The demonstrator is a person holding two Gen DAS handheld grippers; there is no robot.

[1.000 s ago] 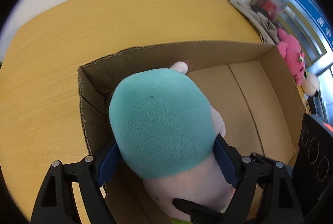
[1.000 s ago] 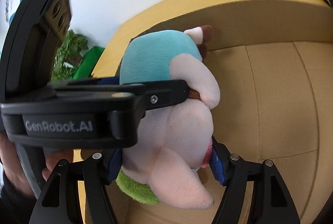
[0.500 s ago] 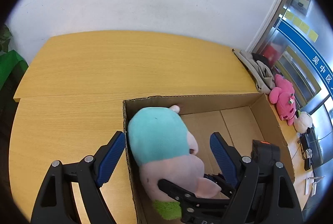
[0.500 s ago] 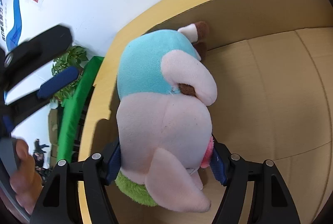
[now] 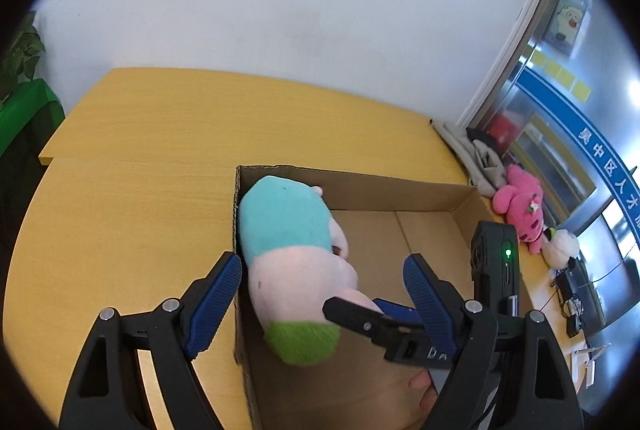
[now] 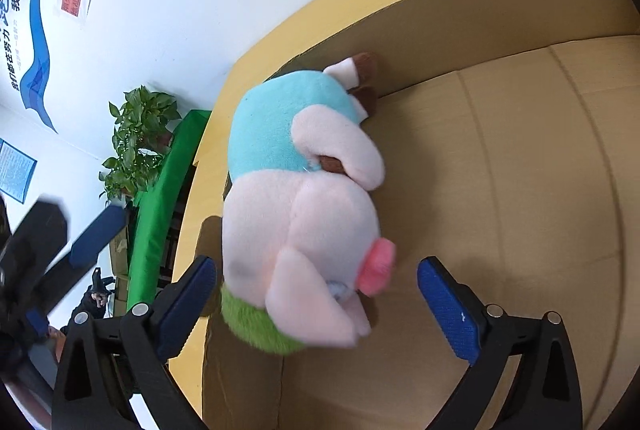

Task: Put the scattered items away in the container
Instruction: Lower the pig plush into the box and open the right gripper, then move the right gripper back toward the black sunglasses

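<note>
Cardboard box around plush pig; both grippers' fingers wide, pink toy beyond.

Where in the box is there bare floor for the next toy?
The box floor is bare from the pig toy across to the right wall. The left end is crowded: the pig lies against that wall, with the open right gripper around it.

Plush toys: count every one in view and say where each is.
3. The pig plush lies in the cardboard box, against its left wall. A pink plush and a white plush sit on the table beyond the box's right end. Others may be hidden.
</note>
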